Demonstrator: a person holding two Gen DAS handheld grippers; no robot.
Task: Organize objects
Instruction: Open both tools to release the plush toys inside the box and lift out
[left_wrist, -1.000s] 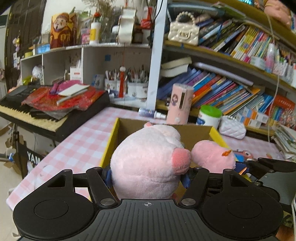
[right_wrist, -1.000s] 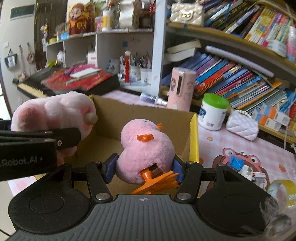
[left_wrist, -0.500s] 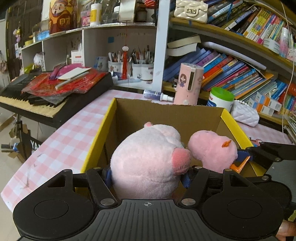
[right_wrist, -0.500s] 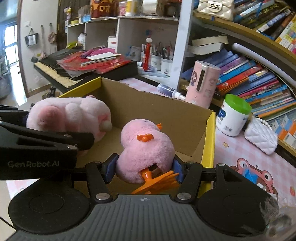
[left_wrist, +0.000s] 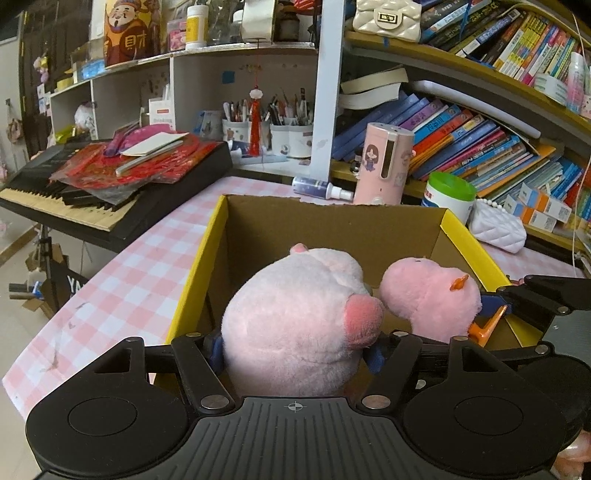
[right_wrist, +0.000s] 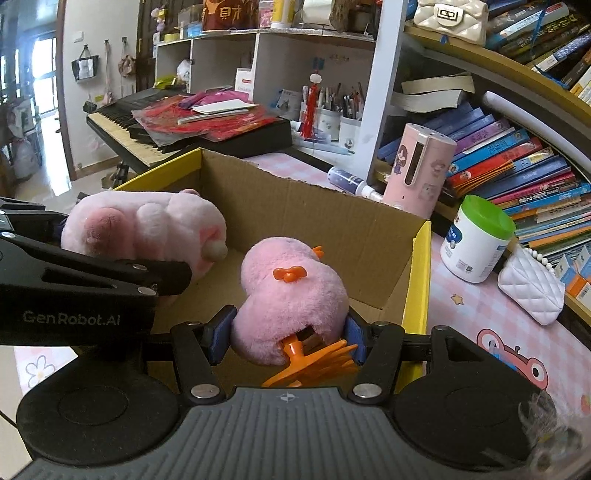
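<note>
An open cardboard box with a yellow rim (left_wrist: 332, 201) (right_wrist: 295, 177) stands on the pink checked tablecloth (left_wrist: 129, 280). My left gripper (left_wrist: 295, 350) holds a pale pink plush pig (left_wrist: 295, 317) over the box's left half. Its jaws are opening, and the blue pads still touch the pig's sides. My right gripper (right_wrist: 288, 336) is shut on a darker pink plush toy with an orange bow and orange feet (right_wrist: 291, 302), over the box's right half. The two toys sit side by side, nearly touching. The box floor below them is mostly hidden.
Behind the box stand a pink cylinder (left_wrist: 384, 164), a lying spray bottle (left_wrist: 317, 186), a white jar with a green lid (left_wrist: 448, 195) and a white quilted purse (left_wrist: 496, 229). Bookshelves fill the back right. An electric keyboard piled with red papers (left_wrist: 92, 199) sits left.
Both grippers have come down and forward with their toys, from above the box's near edge to low inside its walls. More of the box's rim and inside shows now.
</note>
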